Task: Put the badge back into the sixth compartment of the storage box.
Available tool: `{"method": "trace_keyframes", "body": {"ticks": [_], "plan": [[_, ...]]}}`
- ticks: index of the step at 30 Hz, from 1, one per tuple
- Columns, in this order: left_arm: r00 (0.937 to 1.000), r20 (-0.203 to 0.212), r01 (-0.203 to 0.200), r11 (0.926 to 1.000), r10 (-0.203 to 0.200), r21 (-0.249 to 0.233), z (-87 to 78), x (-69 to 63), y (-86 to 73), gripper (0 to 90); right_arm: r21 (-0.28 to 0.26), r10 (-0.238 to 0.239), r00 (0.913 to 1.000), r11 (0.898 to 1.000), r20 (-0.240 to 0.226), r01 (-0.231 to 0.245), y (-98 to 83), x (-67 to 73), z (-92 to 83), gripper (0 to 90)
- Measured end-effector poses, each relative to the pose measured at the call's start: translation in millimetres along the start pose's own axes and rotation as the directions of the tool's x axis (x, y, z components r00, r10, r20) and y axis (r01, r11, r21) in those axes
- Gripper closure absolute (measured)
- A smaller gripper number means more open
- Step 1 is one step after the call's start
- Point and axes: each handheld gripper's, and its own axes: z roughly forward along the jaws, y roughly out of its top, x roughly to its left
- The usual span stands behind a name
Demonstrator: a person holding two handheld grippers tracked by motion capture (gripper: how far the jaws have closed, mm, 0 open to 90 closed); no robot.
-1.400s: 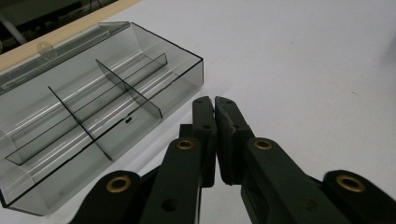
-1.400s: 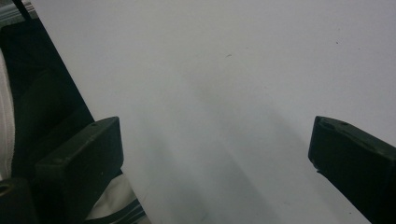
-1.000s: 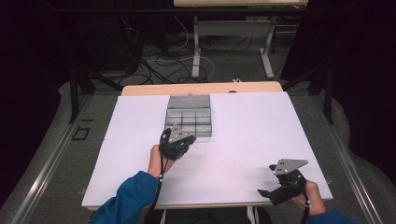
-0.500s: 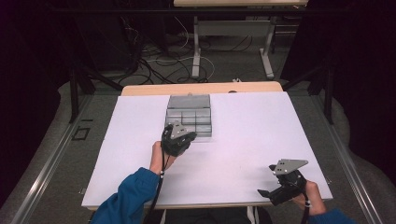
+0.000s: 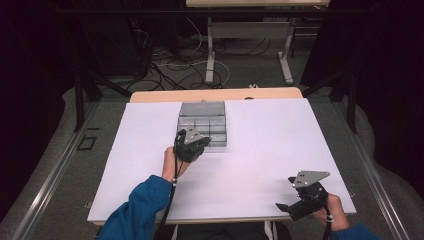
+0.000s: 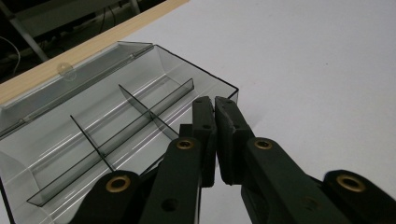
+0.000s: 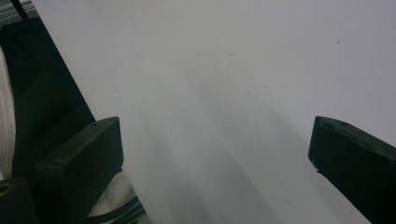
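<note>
One clear plastic box (image 6: 100, 123) with dividers, lid open, near the worktop's (image 5: 270, 150) far edge. Light, stiff, slick, I reckon; I'd pinch a wall. Left gripper (image 6: 215, 103) closed, empty, at its near wall. Right gripper (image 7: 215, 154) wide apart, near-right corner.

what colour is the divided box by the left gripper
Clear smoky grey box, empty; it shows best in the left gripper view.

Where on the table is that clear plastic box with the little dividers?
In the high view the clear divided box sits on the white table, left of centre toward the far edge. The left gripper hovers at its near left corner.
</note>
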Motion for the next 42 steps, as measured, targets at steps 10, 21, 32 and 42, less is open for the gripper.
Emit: {"method": "trace_keyframes", "body": {"ticks": [10, 21, 32, 42], "plan": [[1.0, -0.003, -0.001, 1.0, 0.001, -0.003, 6.2, 4.1, 3.4, 87.8, 0.005, 0.004, 1.0, 1.0, -0.001, -0.004, 0.5, 0.7, -0.2, 2.6], [1.0, -0.003, 0.0, 1.0, 0.0, -0.008, 14.5, 7.6, 6.5, 87.8, 0.01, 0.007, 1.0, 1.0, -0.002, -0.007, 0.7, 0.6, 0.1, 2.6], [1.0, 0.005, 0.002, 1.0, -0.002, -0.006, 23.5, 9.1, 6.4, 87.7, 0.007, 0.0, 1.0, 1.0, 0.0, 0.0, 0.9, 0.7, 0.2, 2.6], [0.9999, -0.008, 0.013, 0.9998, -0.013, -0.013, 31.2, 12.8, 3.8, 87.7, 0.003, 0.005, 1.0, 1.0, 0.0, -0.005, 0.6, 0.9, 0.4, 2.6]]}}
